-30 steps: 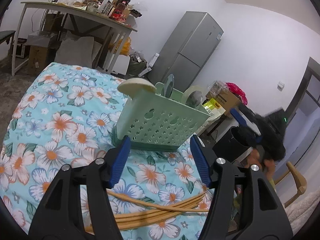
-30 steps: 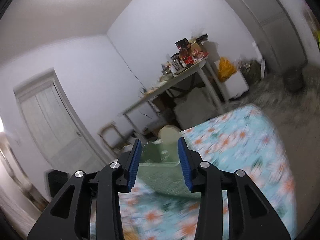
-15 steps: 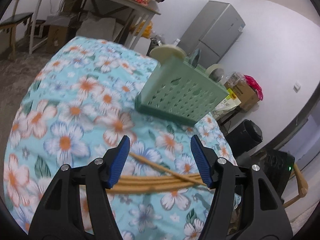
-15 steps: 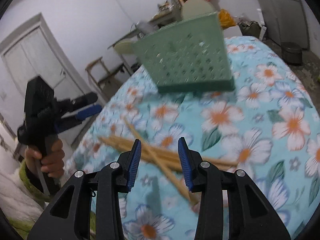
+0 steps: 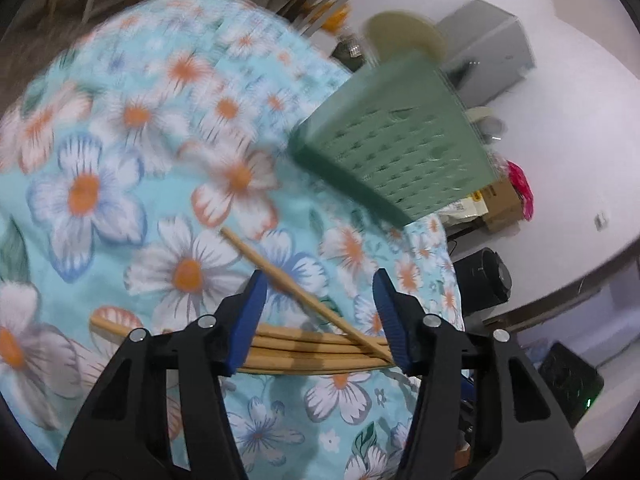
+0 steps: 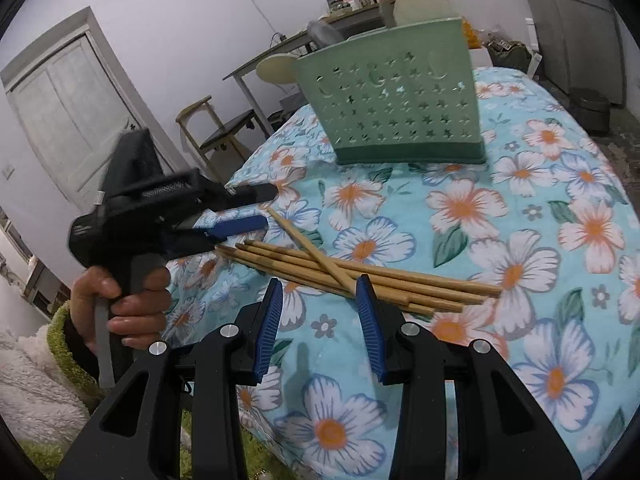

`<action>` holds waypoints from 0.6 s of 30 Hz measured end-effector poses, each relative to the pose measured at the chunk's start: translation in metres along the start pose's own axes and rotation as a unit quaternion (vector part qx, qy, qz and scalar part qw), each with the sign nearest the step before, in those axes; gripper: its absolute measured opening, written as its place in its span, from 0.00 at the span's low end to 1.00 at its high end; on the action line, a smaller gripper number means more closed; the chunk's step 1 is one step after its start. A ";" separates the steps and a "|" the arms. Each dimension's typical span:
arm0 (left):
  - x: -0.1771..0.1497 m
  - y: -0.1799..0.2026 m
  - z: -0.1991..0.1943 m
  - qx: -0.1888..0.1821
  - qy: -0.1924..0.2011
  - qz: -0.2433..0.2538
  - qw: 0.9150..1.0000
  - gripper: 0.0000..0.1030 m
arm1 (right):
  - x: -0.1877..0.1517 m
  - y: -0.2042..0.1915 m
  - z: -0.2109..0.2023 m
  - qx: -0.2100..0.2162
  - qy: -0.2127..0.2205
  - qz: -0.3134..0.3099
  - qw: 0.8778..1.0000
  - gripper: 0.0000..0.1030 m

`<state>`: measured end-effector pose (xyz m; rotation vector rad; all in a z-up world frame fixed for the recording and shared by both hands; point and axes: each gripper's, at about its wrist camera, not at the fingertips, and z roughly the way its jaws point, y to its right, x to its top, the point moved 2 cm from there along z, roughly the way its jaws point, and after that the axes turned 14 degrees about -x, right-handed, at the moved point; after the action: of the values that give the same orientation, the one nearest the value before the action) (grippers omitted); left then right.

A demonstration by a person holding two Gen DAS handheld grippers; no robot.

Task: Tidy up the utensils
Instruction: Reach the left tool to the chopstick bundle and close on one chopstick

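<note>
Floral-cloth table [image 6: 560, 208]: green caddy [image 6: 400, 92] upright at far end. Chopsticks [image 6: 360, 276] piled near edge, long axis crosswise btwn both. Left hand-held gripper [image 5: 320, 316] nearer, part-open, jaws just been closing, nothing gripped. Right hand-held gripper [image 6: 318, 320] narrow, empty.

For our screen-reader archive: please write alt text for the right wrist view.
The open right gripper hovers over a pile of wooden chopsticks on a floral tablecloth. A hand holds the left gripper at their far ends; a green holder stands behind.
</note>
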<state>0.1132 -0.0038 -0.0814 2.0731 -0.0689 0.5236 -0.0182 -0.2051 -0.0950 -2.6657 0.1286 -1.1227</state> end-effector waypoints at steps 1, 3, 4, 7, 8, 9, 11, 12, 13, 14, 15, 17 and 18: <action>0.000 -0.004 0.002 -0.001 -0.001 -0.014 1.000 0.47 | 0.000 0.002 -0.002 -0.002 0.002 0.002 1.000 0.37; 0.000 -0.011 0.005 -0.009 0.004 -0.038 0.999 0.46 | -0.001 0.004 -0.003 -0.004 0.001 0.006 1.000 0.37; 0.001 -0.012 0.005 -0.011 0.008 -0.042 0.999 0.46 | -0.002 0.006 -0.003 -0.005 0.001 0.008 1.000 0.37; 0.003 -0.015 0.008 -0.014 0.014 -0.055 0.998 0.44 | -0.003 0.008 -0.002 -0.006 -0.004 0.012 1.000 0.37; 0.004 -0.016 0.010 -0.013 0.016 -0.063 0.998 0.42 | -0.003 0.008 -0.001 -0.005 -0.006 0.012 1.000 0.37; 0.005 -0.019 0.012 -0.010 0.019 -0.071 0.997 0.38 | -0.002 0.008 -0.001 -0.005 -0.006 0.012 1.000 0.37; 0.007 -0.024 0.014 -0.006 0.024 -0.084 0.996 0.28 | -0.002 0.009 -0.001 -0.003 -0.006 0.013 1.000 0.37; 0.008 -0.027 0.015 -0.003 0.026 -0.092 0.995 0.21 | -0.002 0.009 -0.002 -0.003 -0.006 0.013 1.000 0.37; 0.008 -0.029 0.016 -0.003 0.027 -0.099 0.995 0.17 | -0.002 0.009 -0.003 -0.003 -0.005 0.013 1.000 0.37; 0.009 -0.030 0.017 -0.004 0.028 -0.102 0.994 0.17 | -0.002 0.009 -0.003 -0.003 -0.005 0.012 1.000 0.37; 0.009 -0.030 0.017 -0.004 0.029 -0.105 0.994 0.17 | -0.001 0.008 -0.004 -0.003 -0.005 0.011 1.000 0.37; 0.009 -0.031 0.018 -0.003 0.029 -0.109 0.994 0.17 | -0.002 0.008 -0.005 -0.005 -0.004 0.010 1.000 0.37; 0.010 -0.032 0.018 -0.004 0.029 -0.115 0.993 0.16 | -0.002 0.008 -0.005 -0.005 -0.005 0.011 1.000 0.37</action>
<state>0.1360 0.0000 -0.1114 2.0239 0.1991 0.4411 -0.0232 -0.2132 -0.0947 -2.6718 0.1612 -1.1064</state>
